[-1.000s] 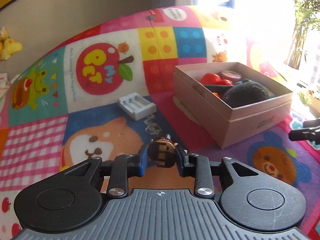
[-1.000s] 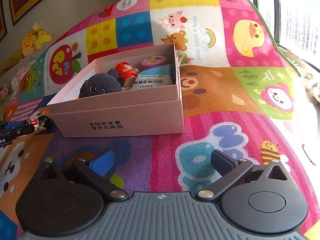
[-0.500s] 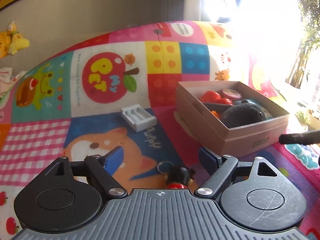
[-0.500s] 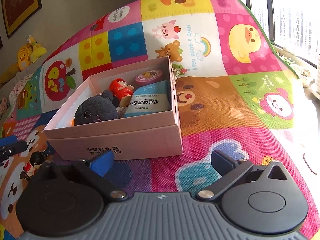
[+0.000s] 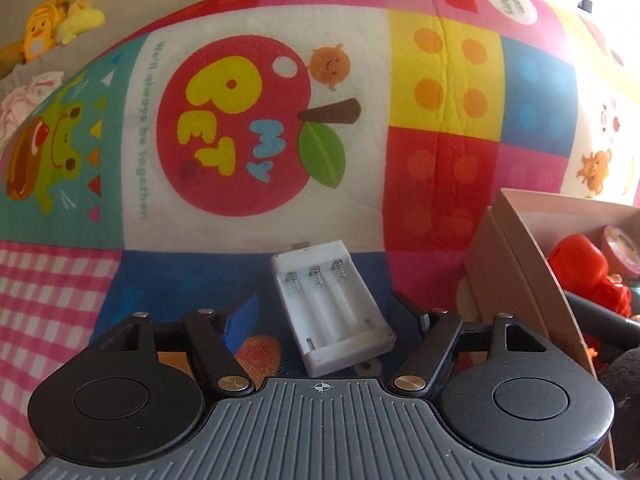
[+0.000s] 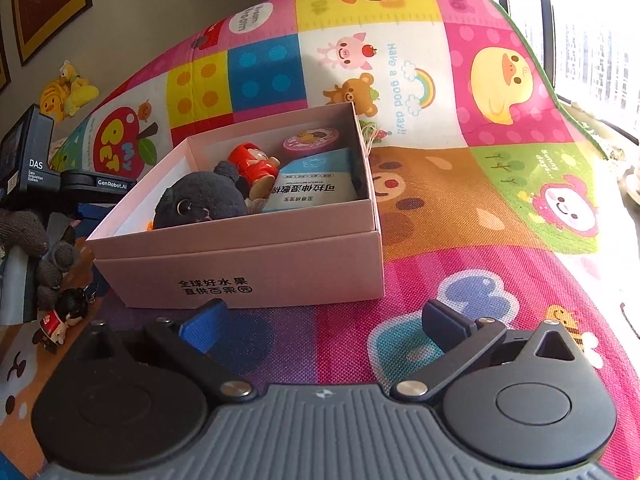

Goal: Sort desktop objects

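Patterned play mat [image 5: 256, 240], pink box [image 6: 280, 264] on it.
Left gripper [image 5: 324, 316] fingers closing around white battery holder [image 5: 332, 304], not touching; right gripper [image 6: 324, 320] fingers apart, empty.

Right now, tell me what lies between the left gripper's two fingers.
The white battery holder on the mat, untouched as the fingers close; left wrist view.

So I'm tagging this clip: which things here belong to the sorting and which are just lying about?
Job:
pink box
white battery holder, between the closing left gripper fingers
doll keychain on the mat

Lying about:
yellow plush toys
framed pictures
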Tool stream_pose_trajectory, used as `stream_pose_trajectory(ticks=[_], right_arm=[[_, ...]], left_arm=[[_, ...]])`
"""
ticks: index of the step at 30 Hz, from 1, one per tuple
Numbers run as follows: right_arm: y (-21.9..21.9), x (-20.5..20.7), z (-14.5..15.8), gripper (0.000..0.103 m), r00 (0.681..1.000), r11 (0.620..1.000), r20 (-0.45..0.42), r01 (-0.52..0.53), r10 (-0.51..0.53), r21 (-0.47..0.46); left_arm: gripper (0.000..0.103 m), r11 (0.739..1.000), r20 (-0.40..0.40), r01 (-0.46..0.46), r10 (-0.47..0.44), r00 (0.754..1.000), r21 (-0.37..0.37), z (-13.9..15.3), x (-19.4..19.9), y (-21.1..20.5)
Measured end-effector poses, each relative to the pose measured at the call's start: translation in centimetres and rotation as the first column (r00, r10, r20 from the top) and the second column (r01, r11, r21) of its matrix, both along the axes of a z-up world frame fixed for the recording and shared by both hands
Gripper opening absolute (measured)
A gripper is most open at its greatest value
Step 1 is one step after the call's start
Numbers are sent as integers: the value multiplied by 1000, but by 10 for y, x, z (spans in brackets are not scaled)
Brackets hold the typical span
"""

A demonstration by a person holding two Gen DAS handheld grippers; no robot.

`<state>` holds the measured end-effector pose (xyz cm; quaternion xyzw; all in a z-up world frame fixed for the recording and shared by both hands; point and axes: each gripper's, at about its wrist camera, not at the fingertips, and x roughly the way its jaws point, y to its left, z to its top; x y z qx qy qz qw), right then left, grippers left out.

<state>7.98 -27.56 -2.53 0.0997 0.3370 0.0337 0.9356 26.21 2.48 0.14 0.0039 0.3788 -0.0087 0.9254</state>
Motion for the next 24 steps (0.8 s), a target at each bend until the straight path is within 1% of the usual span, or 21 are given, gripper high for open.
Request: stream_pose_trajectory(ticks=[1, 3, 6, 8, 11, 14, 16, 18, 21, 22, 24], right_arm=[[-1, 1, 0, 103, 1000, 1000, -3, 1, -1, 7], [0, 0, -1, 103, 1000, 1000, -1, 1, -1, 5], [1, 0, -1, 103, 1000, 1000, -2, 2, -2, 3], [1, 0, 0, 103, 1000, 1000, -2, 2, -2, 2], [2, 0, 0, 103, 1000, 1000, -2, 2, -2, -1], [3, 0, 0, 103, 1000, 1000, -4, 4, -4, -9], [4, -1, 0, 103, 1000, 1000, -5, 4, -5, -13], [6, -1, 0, 103, 1000, 1000, -6, 8, -8, -27], [15, -7, 5, 103, 1000, 996, 19, 23, -22, -86], [19, -10, 7, 103, 1000, 996, 18, 12, -11, -88], [35, -20, 17, 103, 996, 995, 22, -79, 81, -66]], left_arm=[[67, 1000, -5, -5, 5, 1000, 7, -3, -1, 2], [53, 1000, 15, 9, -9, 1000, 27, -3, -8, 5], [53, 999, 30, 37, -38, 999, 28, 1, -27, 10], [52, 998, 55, 59, -60, 997, 30, 7, -49, 12], [53, 994, 119, 111, -112, 987, 14, 25, -101, 19], [53, 980, 170, 192, -181, 969, -53, 46, -166, 24], [53, 966, 185, 241, -221, 958, -95, 53, -203, 22], [53, 948, 191, 300, -277, 942, -103, 52, -237, 13], [53, 926, 176, 371, -354, 918, -68, 38, -275, -6], [53, 923, 166, 380, -367, 915, -55, 32, -283, -11], [53, 924, 141, 379, -369, 919, -48, 20, -292, -14]])
